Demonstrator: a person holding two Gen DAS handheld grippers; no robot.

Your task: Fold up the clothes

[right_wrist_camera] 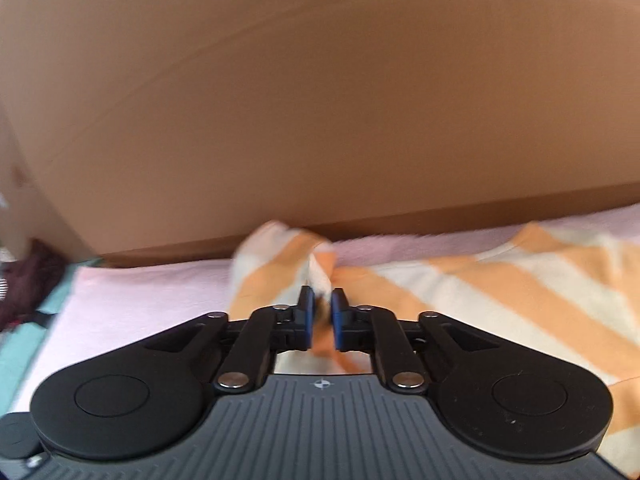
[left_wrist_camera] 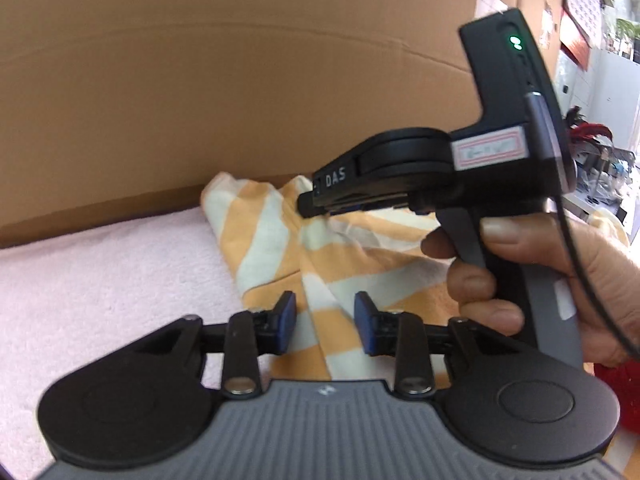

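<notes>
An orange-and-cream striped garment (left_wrist_camera: 272, 232) lies crumpled on a pink fluffy cover (left_wrist_camera: 100, 272). My left gripper (left_wrist_camera: 326, 320) hovers over its near part, open, with a fold of cloth showing in the gap and neither blue pad pressing on it. In the same view my right gripper (left_wrist_camera: 306, 204) comes in from the right, held by a person's hand (left_wrist_camera: 600, 264), its tip on the garment's far bunch. In the right wrist view the right gripper (right_wrist_camera: 323, 318) is shut on a pinch of the striped garment (right_wrist_camera: 500, 292), orange cloth squeezed between the pads.
A tall cardboard wall (left_wrist_camera: 240, 80) stands right behind the pink cover (right_wrist_camera: 152, 292). Dark clothing (right_wrist_camera: 28, 276) lies off the cover's left edge on a teal surface (right_wrist_camera: 20, 340). Something red (left_wrist_camera: 624, 392) sits at the near right.
</notes>
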